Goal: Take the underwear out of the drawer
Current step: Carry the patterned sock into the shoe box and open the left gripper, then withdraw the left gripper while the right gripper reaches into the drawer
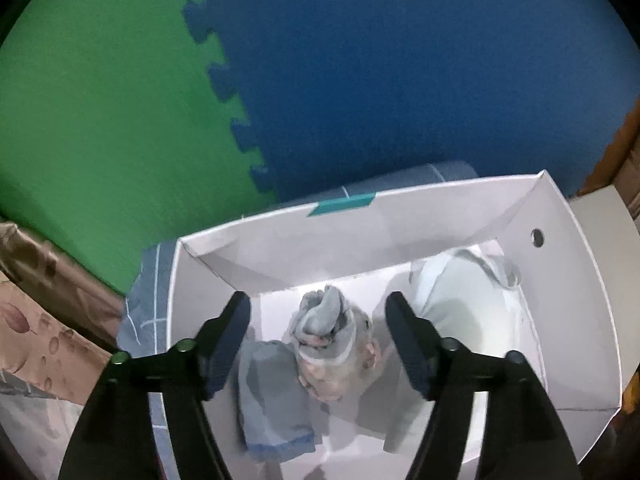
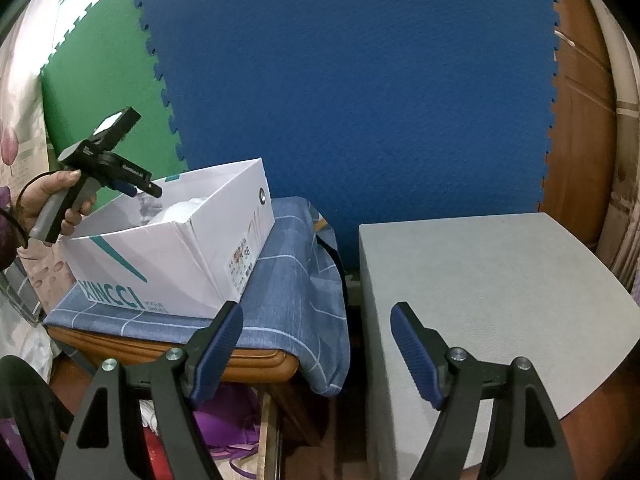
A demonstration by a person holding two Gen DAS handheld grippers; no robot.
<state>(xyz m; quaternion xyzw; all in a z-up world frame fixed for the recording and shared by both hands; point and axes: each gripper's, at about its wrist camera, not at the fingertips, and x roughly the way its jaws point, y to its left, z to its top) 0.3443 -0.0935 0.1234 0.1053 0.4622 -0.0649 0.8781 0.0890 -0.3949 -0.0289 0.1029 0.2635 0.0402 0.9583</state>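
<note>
Three rolled underwear bundles [image 1: 326, 330] in one box [image 1: 576, 280], both hand-held grippers [image 1: 318, 316] agape, empty.

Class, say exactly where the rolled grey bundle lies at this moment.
In the left wrist view the grey bundle lies inside the white box, between the open left tongs, with a grey-blue folded cloth beside it and a pale garment on its other side.

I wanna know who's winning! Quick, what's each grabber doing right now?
Left gripper: open, holding nothing, above the rolled grey cloth in the white box.
Right gripper: open, empty, off to the side of the box.
</note>
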